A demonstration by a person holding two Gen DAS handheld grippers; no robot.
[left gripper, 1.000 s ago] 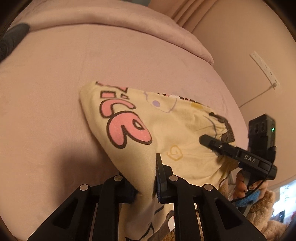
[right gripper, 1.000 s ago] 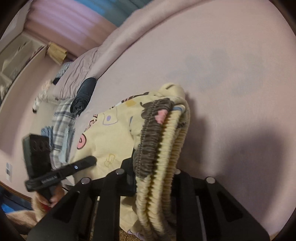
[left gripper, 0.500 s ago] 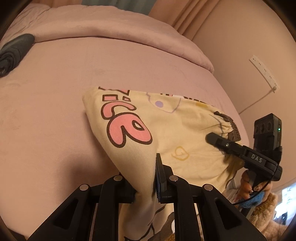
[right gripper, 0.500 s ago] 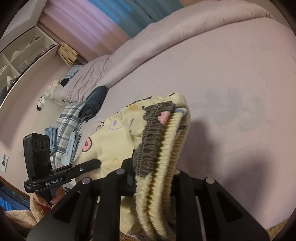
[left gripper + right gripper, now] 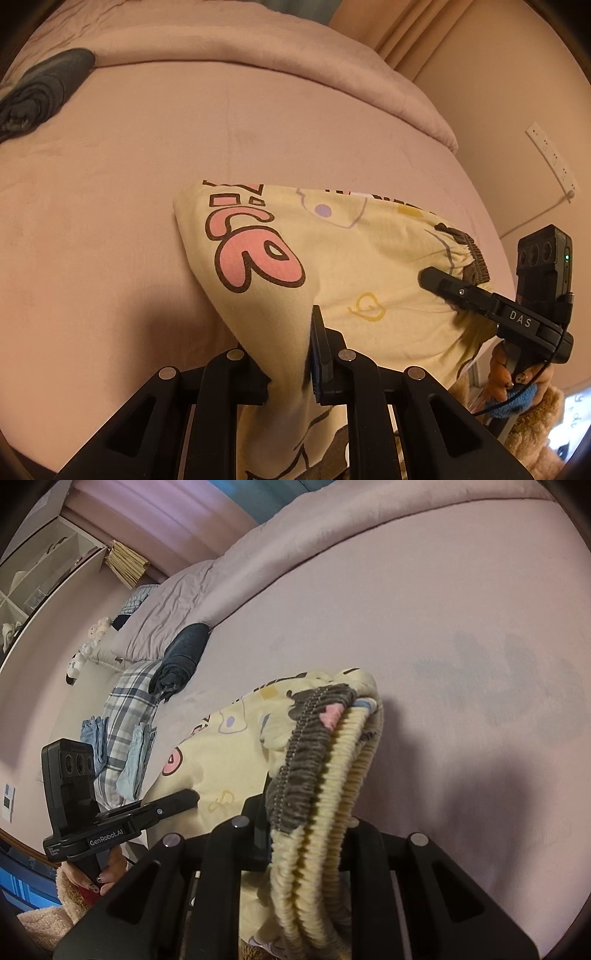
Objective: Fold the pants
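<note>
While your left gripper pinches the yellow pants and your right gripper clamps their gathered waistband, the pants hang stretched between them above the pink bed, seemingly ready for laying flat.

Left tongs and right tongs: matt black plastic with small bright metal pins. Between them, pants: soft matt printed cotton cloth, waistband ribbed and gathered. Beyond the tongs, bed: smooth matt cloth cover.

right tool — clamped on pants, bed
</note>
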